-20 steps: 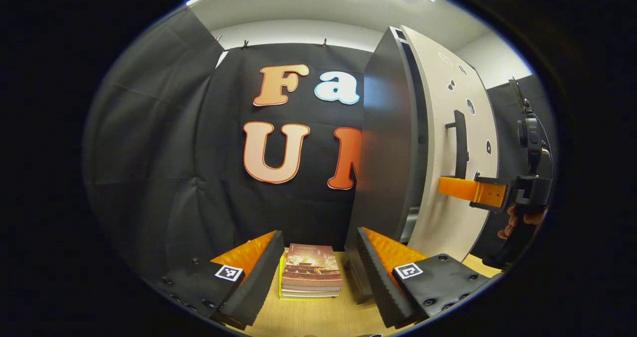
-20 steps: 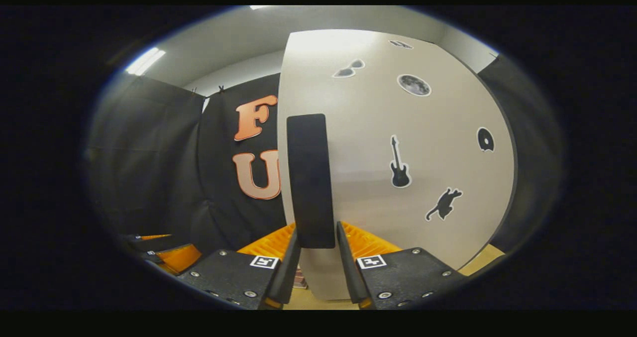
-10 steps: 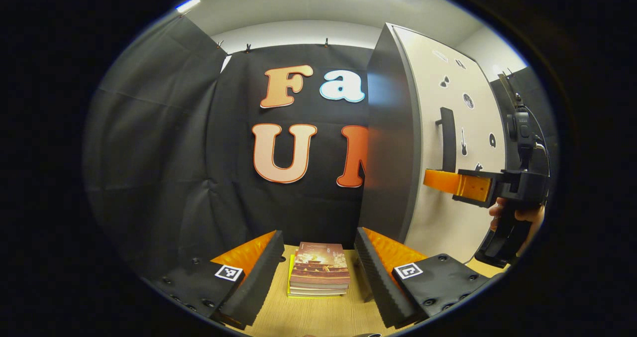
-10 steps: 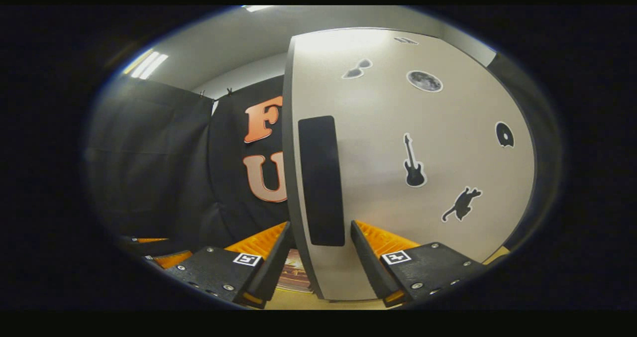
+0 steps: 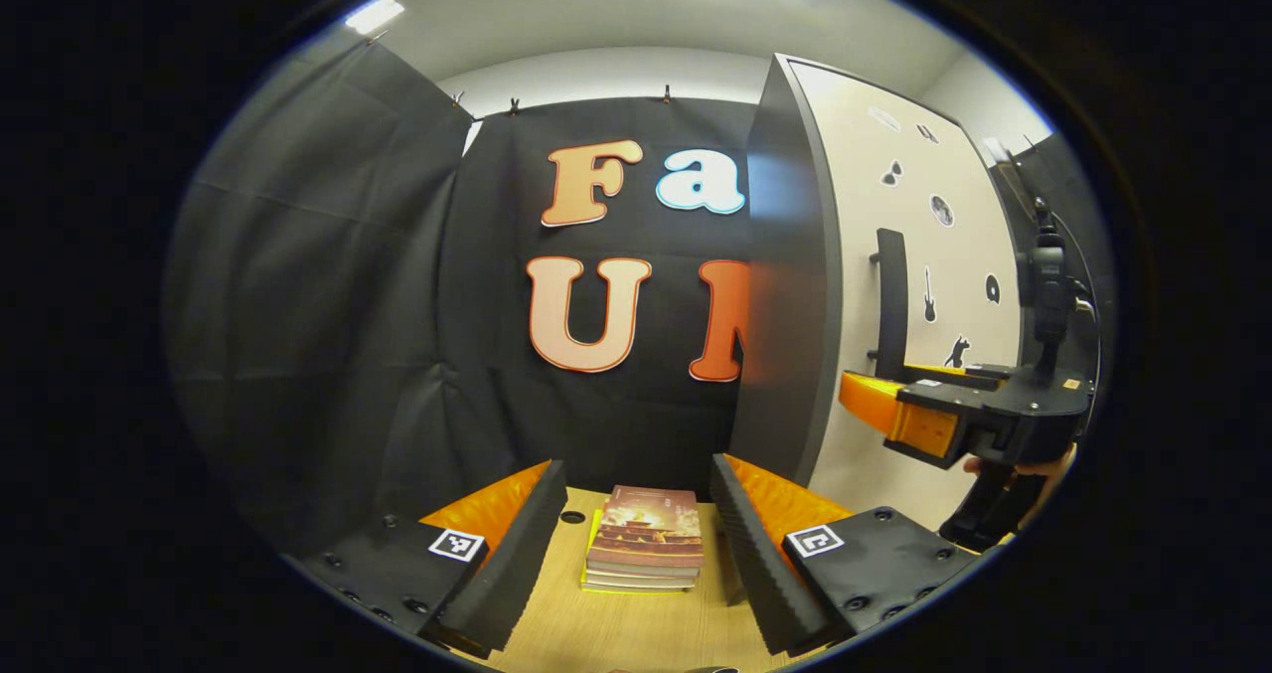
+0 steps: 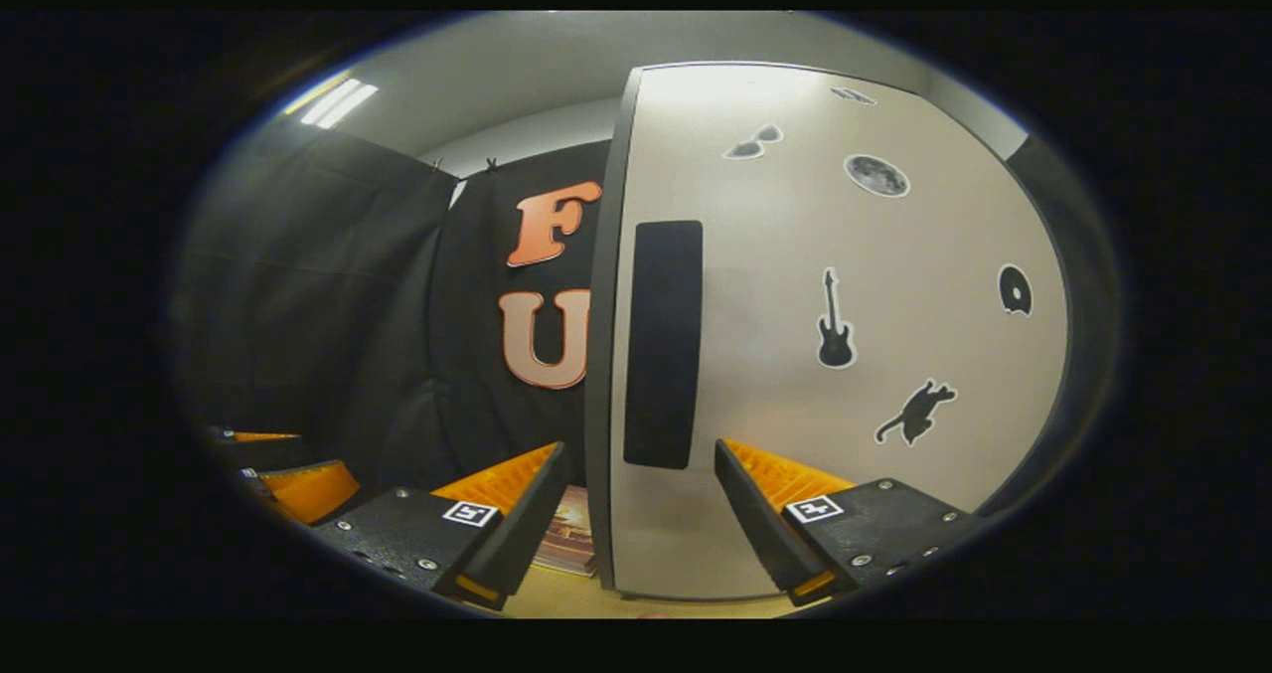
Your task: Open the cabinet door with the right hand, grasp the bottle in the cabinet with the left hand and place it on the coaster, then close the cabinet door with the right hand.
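The white cabinet door [image 6: 845,375] with dark stickers lies flush against the grey cabinet side [image 5: 790,295]. Its black vertical handle [image 6: 664,345] stands just beyond my right gripper [image 6: 638,446], which is open, with a finger on either side of the handle's lower end and touching nothing. In the left gripper view the same door [image 5: 944,255] and handle [image 5: 889,300] are at the right, with the right gripper [image 5: 865,395] held by a hand in front of them. My left gripper [image 5: 636,464] is open and holds nothing, low over the wooden table [image 5: 616,633].
A stack of books [image 5: 646,549] lies on the table between the left gripper's fingers, close to the cabinet's left side. The books [image 6: 568,544] also peek past the door's lower edge. The left gripper [image 6: 288,484] sits far left. Black cloth walls close the back and left.
The door has swung shut against the cabinet. My right gripper's fingers have spread off the handle and drawn back a little. The left gripper has barely shifted.
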### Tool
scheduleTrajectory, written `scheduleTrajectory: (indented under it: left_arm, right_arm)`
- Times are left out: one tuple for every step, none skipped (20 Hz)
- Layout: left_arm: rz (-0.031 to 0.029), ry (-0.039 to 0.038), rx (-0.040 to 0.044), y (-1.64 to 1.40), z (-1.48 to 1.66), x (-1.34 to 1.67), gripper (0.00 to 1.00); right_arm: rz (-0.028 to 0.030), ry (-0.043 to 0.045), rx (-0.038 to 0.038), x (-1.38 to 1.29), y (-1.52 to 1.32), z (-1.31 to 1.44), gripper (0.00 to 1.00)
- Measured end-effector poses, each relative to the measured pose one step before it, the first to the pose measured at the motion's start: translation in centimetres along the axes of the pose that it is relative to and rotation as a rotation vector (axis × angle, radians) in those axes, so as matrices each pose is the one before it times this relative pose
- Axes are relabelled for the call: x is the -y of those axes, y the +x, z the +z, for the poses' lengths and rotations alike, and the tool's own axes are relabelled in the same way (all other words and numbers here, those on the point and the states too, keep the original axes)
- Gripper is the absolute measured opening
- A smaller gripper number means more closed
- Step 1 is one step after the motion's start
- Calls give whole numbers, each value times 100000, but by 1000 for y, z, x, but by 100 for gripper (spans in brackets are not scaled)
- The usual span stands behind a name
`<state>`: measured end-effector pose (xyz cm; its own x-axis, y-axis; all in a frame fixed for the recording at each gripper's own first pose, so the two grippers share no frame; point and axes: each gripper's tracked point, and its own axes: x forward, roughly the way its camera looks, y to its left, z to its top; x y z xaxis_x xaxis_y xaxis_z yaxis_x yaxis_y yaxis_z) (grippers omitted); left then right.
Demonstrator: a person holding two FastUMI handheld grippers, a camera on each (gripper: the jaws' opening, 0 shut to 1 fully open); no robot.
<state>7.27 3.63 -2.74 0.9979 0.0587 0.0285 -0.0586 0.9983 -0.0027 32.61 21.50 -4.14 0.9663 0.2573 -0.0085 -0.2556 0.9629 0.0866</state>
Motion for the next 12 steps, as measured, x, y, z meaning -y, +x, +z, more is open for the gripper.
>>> scheduleTrajectory:
  left_arm:
    - [1030,891,252,-182,222,58,95]
    - [1142,743,396,-79,303,-39,94]
    - [704,317,-132,-297,-20,93,95]
    - [159,-53,-234,-178,117,250,94]
    - [-308,-86,-440,-194,-144,213,95]
    - [-1041,-24,-102,-266,105,416,95]
    - [-1044,-3,478,-164,233,301,94]
    - [-1750,-567,322,-127,218,325,95]
    - [-1623,-952,432,-52,308,275,95]
    - [-1113,-572,423,-218,197,176,95]
    - [-1522,-23,396,-107,228,184,95]
    - [-1889,-14,94,-122,146,249,95]
  right_arm:
    - [97,678,496,226,-852,124,90]
    - [-158,79,120,227,-901,158,90]
    - [-576,-680,220,328,-1035,202,90]
    - [-1227,-1205,429,401,-1166,208,90]
    - [-1610,-1048,539,531,-1073,304,90]
    - [-1604,-926,1084,385,-1118,473,90]
    - [-2198,-1193,1300,482,-1191,425,90]
    - [-2611,-1661,1521,526,-1172,533,90]
    - [-2566,-1960,1029,493,-1099,509,90]
    - [-2300,-1699,594,277,-1118,310,90]
    - [-2360,-1421,663,319,-1026,398,90]
    - [-2429,-980,791,180,-986,526,90]
